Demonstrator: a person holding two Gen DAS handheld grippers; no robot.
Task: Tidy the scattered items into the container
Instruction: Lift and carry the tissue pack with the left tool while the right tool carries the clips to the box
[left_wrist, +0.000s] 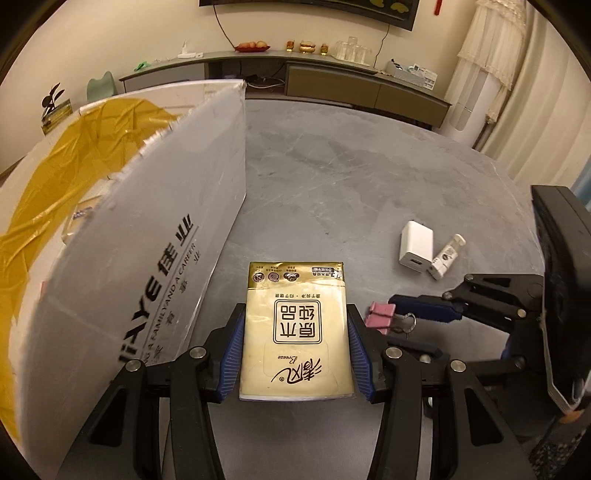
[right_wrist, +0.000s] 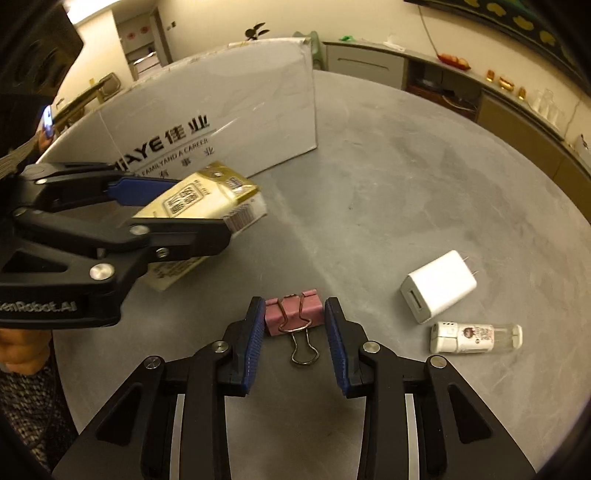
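Evidently, the cream-and-gold tissue packet (left_wrist: 295, 332) is clamped sidewise in the left claw (left_wrist: 294, 354), raised for carrying into the white cardboard box (left_wrist: 155, 236). The pink metal binder clip (right_wrist: 291, 317) is flanked, unsqueezed, by the open right claw (right_wrist: 294, 339) on the grey tabletop (right_wrist: 406, 192).

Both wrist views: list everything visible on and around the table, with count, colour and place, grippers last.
Tissue pack: 1, cream and gold, between the left gripper's fingers, beside the box.
Binder clip: 1, pink with wire handles, on the table between the right gripper's fingers.
USB charger: 1, white, on the table right of the clip.
Small bottle: 1, white and clear, lying beside the charger.
Cardboard box: 1, white with black lettering, yellow liner inside, table's left side.
Table: 1, grey.
Sideboard: 1, along the far wall, holding small items.
Left gripper: 1, black with blue pads, shut on the tissue pack.
Right gripper: 1, same colours, straddling the clip; contact unclear.
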